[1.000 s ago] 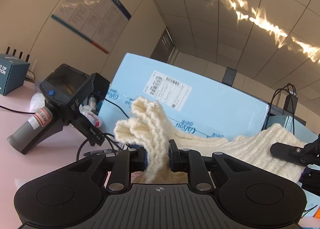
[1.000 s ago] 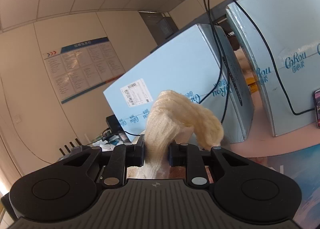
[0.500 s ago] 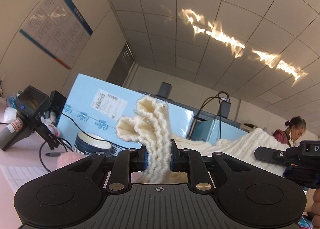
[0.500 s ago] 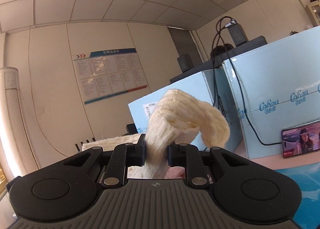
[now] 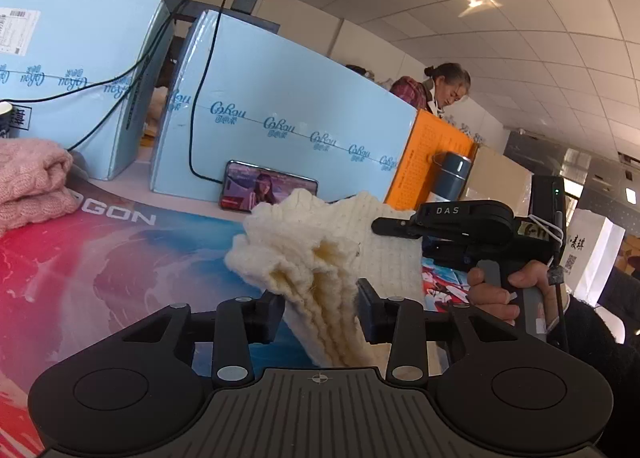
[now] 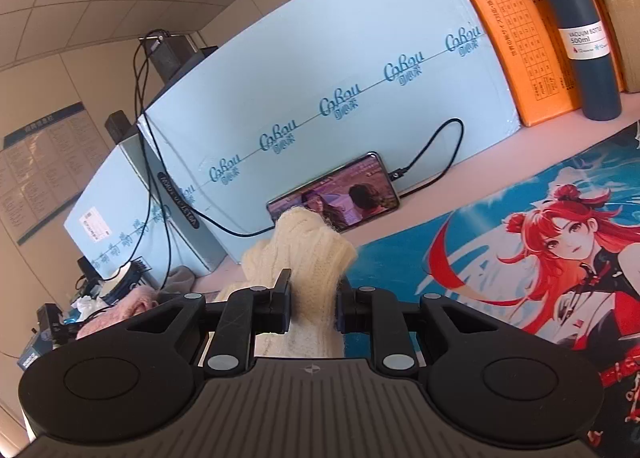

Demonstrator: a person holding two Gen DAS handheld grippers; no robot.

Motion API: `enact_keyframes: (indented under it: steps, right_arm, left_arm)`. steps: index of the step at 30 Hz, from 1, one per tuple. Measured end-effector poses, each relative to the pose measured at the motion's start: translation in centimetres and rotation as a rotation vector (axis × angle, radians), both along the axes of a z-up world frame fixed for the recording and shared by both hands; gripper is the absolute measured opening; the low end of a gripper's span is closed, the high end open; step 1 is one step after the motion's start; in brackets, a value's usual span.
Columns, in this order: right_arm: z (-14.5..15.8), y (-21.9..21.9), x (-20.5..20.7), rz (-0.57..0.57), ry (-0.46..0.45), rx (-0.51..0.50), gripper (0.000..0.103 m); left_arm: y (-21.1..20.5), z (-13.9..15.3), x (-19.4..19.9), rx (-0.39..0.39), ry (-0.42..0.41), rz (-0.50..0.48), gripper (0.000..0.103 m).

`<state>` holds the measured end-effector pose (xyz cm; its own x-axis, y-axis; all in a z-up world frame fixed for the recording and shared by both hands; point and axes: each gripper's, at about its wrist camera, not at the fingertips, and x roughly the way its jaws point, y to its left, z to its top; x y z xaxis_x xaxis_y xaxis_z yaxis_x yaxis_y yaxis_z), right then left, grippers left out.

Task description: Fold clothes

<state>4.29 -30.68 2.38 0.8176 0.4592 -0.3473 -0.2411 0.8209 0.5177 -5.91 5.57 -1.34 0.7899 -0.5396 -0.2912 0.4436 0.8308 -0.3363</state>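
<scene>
A cream knit sweater [image 5: 316,258] is held up between both grippers above a printed desk mat [image 5: 100,266]. My left gripper [image 5: 320,316] is shut on a bunched edge of it. My right gripper [image 6: 311,304] is shut on another bunched part of the sweater [image 6: 304,254]. In the left wrist view the right gripper's body [image 5: 464,224] shows at the right, held by a hand, with the knit stretched toward it. The rest of the sweater is hidden below the grippers.
Light blue boxes [image 5: 280,114] stand along the back of the desk with cables. A phone [image 6: 336,194] leans against one. A folded pink knit [image 5: 32,182] lies at the left. An orange box [image 6: 516,30] and a dark vacuum bottle [image 6: 576,30] stand at the right. A person [image 5: 440,88] is behind the boxes.
Both grippers have swung down and to the right with the sweater still clamped. The views have dropped from the ceiling and wall to the desk mat, phone and boxes.
</scene>
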Motion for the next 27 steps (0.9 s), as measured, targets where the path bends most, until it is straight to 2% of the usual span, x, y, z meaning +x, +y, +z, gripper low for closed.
enact_keyframes:
  steps: [1, 2, 4, 5, 7, 11, 13, 16, 19, 21, 24, 27]
  right_arm:
    - [-0.5, -0.4, 0.1, -0.021, 0.012, -0.007, 0.022]
    - [-0.9, -0.7, 0.3, -0.04, 0.027, -0.007, 0.025]
    - [-1.4, -1.3, 0.5, -0.082, 0.052, 0.007, 0.042]
    - [-1.5, -1.7, 0.3, -0.096, 0.047, 0.02, 0.048]
    - [-1.2, -2.4, -0.3, -0.121, 0.022, 0.047, 0.067]
    - [0.1, -2.6, -1.9, -0.127, -0.04, 0.069, 0.073]
    - [0.7, -2.0, -2.6, -0.06, -0.054, 0.078, 0.078]
    - [1.4, 0.3, -3.8, 0.095, -0.054, 0.055, 0.084]
    - [1.8, 3.2, -5.4, 0.256, -0.064, -0.038, 0.086]
    - [1.9, 5.8, -6.8, 0.337, -0.101, -0.163, 0.088]
    - [1.8, 9.3, -8.7, 0.373, -0.163, -0.372, 0.088]
    - [1.2, 11.3, -9.1, 0.405, -0.148, -0.455, 0.088]
  left_arm:
    - [0.4, 0.0, -0.1, -0.011, 0.0, 0.016, 0.069]
    - [0.8, 0.1, -0.2, -0.023, -0.002, 0.035, 0.073]
    - [1.8, 0.4, -0.6, -0.048, -0.012, 0.091, 0.081]
    - [2.3, 0.7, -0.7, -0.056, -0.018, 0.128, 0.082]
    - [3.4, 1.0, -0.7, -0.068, -0.022, 0.215, 0.088]
    - [4.5, 0.8, 0.6, 0.0, 0.057, 0.347, 0.089]
    - [4.5, 0.5, 1.4, 0.053, 0.106, 0.346, 0.089]
    - [4.5, 0.0, 1.9, 0.102, 0.136, 0.345, 0.089]
    - [5.2, -0.1, 2.2, 0.071, 0.14, 0.364, 0.089]
    - [5.8, -0.1, 2.0, 0.05, 0.131, 0.386, 0.09]
    - [6.3, -0.1, 2.0, 0.031, 0.13, 0.399, 0.09]
    - [6.7, -0.1, 1.9, 0.014, 0.133, 0.403, 0.09]
